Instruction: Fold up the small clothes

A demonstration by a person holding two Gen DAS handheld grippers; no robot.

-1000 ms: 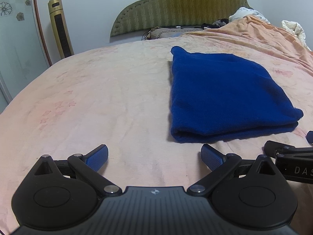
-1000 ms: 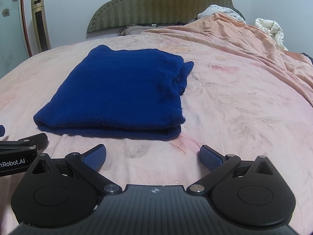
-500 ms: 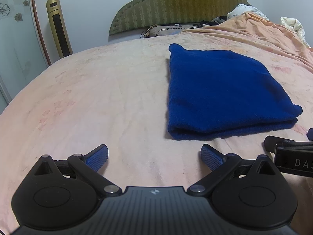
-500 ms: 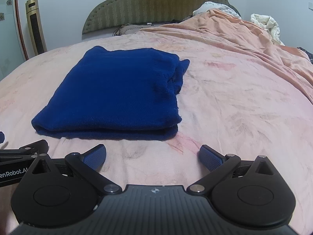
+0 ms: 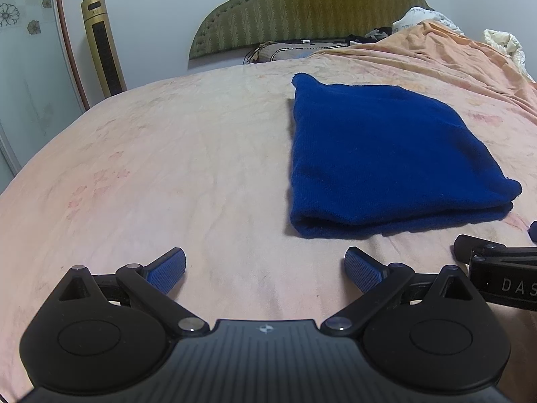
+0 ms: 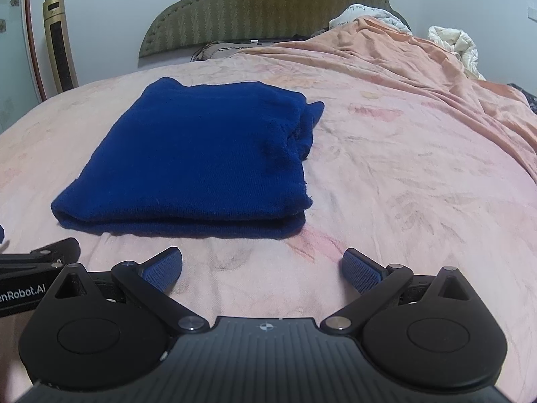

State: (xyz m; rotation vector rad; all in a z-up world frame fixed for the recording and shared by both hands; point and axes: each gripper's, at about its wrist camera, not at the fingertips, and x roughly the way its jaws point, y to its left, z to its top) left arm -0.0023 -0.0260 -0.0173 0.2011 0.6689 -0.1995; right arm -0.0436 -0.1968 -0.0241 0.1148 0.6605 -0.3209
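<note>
Left wrist view: left gripper (image 5: 265, 267), fingers spread wide, nothing between them, above bare pink bedsheet (image 5: 167, 168). Blue folded garment (image 5: 379, 158), flat rectangle, folded edge toward the camera, lies beyond the gripper and to the right, apart from both fingers. Part of the right gripper (image 5: 496, 268) enters at the near right edge. Far side: green padded headboard (image 5: 308, 10), gold tower fan (image 5: 102, 47) at far left, orange blanket (image 5: 453, 53) bunched at far right.

Right wrist view: right gripper (image 6: 261, 265), fingers likewise held wide, empty, over the bedsheet (image 6: 402, 184). Blue folded garment (image 6: 201, 154) lies ahead and to the left, not touched; loose layers show at its right edge. Left gripper (image 6: 40, 258) partly visible at near left. Headboard (image 6: 268, 6) far centre, orange blanket (image 6: 419, 60) far right.
</note>
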